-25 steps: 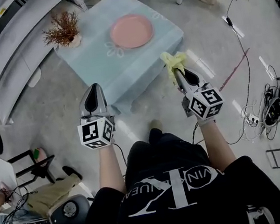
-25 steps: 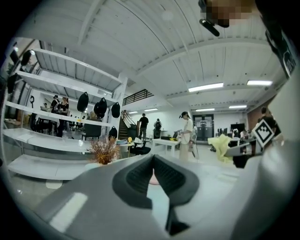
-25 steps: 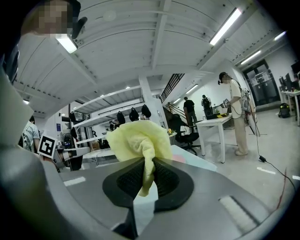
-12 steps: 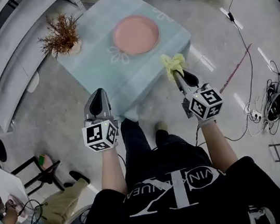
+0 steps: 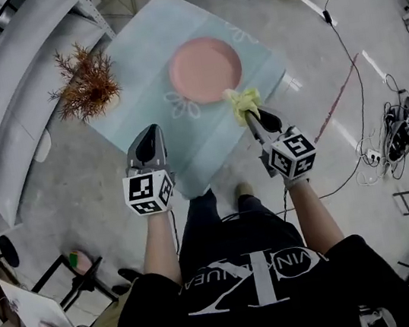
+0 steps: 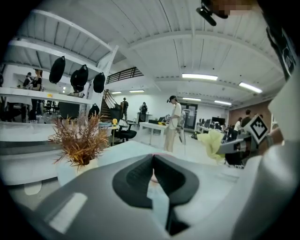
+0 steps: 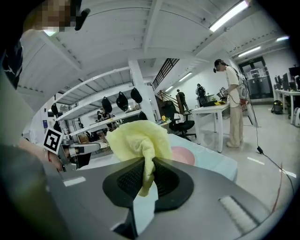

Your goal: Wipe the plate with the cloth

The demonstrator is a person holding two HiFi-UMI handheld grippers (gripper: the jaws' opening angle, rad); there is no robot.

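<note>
Right claw (image 5: 247, 113) pinches cloth (image 5: 243, 100) near plate (image 5: 205, 69).

Small table (image 5: 207, 131) under a pale blue cover, set cornerwise on a grey floor (image 5: 62, 189), its near part beneath the fingertips of the left gripper (image 5: 150, 129) and of the right gripper (image 5: 250, 119). On the cover, a round pink plate (image 5: 205, 70), lying flat, just beyond the right fingertips and ahead-right of the left ones. Beyond and to the left of the left fingertips, near the table's left edge, a dried rust-brown plant (image 5: 86, 85) in a white pot (image 6: 75, 170). Between plate and left fingertips, a white flower outline (image 5: 180, 105) printed on the cover.
</note>
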